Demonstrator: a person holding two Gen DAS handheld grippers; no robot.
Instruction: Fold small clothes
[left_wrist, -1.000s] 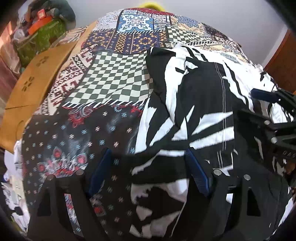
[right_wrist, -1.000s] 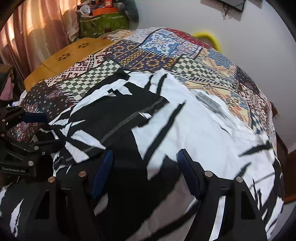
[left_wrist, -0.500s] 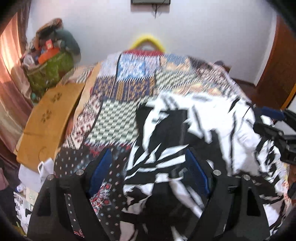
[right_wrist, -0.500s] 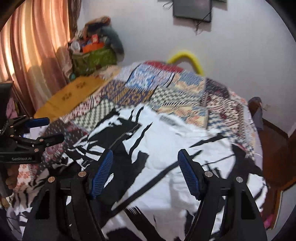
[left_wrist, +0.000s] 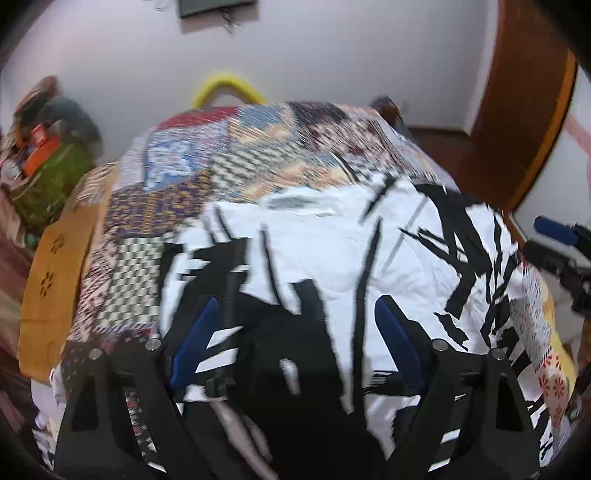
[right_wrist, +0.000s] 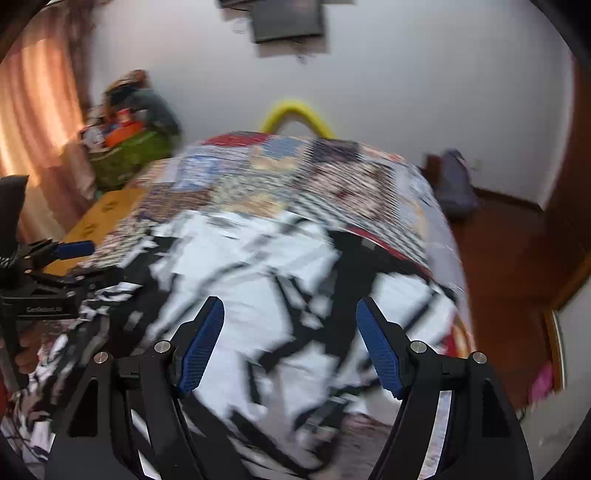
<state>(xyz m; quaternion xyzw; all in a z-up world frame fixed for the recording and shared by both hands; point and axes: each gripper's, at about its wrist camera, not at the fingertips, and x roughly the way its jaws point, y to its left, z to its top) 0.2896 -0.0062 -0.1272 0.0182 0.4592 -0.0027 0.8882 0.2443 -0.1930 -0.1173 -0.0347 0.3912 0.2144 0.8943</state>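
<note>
Left tongs and right tongs both gape wide, released, holding nothing. Just beyond them a black-and-white shirt lies spread on the bed's patchwork quilt; blur hides its folds. Farther off, a yellow hoop meets the wall.

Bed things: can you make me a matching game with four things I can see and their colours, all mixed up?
Things:
1. shirt
2. hoop behind the bed
3. pads of the right gripper
4. bag by the curtain

Colours:
a. yellow
b. green
c. black and white
d. blue

Pairs: 1-c, 2-a, 3-d, 4-b
</note>
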